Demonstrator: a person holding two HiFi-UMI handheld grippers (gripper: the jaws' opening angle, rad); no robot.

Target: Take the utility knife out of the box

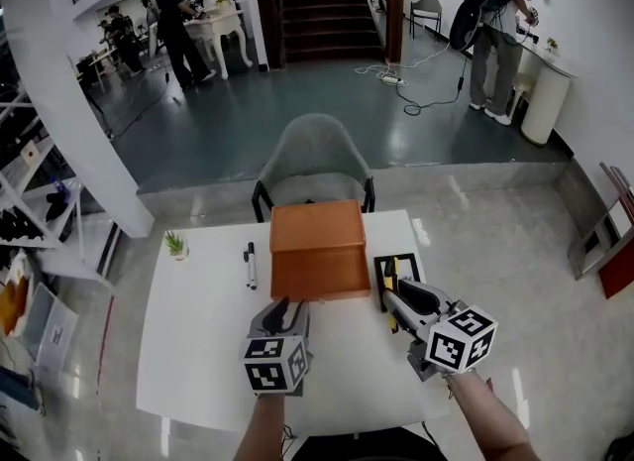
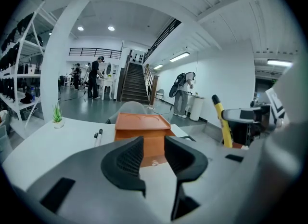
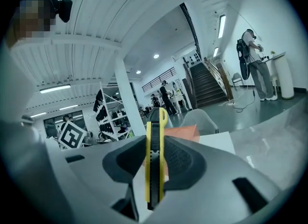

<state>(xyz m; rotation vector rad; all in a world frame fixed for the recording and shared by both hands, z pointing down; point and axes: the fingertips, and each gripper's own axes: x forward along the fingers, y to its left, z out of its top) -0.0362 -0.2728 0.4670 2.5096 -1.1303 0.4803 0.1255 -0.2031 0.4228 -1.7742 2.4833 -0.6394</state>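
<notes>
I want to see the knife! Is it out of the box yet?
Done: the utility knife is out of the orange box, which looks shut. In hand: the right gripper clamps the knife beside the box. The left gripper is open and empty. Left: probably just setting it down.

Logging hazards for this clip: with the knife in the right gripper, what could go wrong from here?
1. The utility knife sticks out well beyond the right gripper clamping it, so it might pivot or slip free.
2. The left gripper, open and empty, sits close by, next to the box; a swing of the knife could strike either.
</notes>
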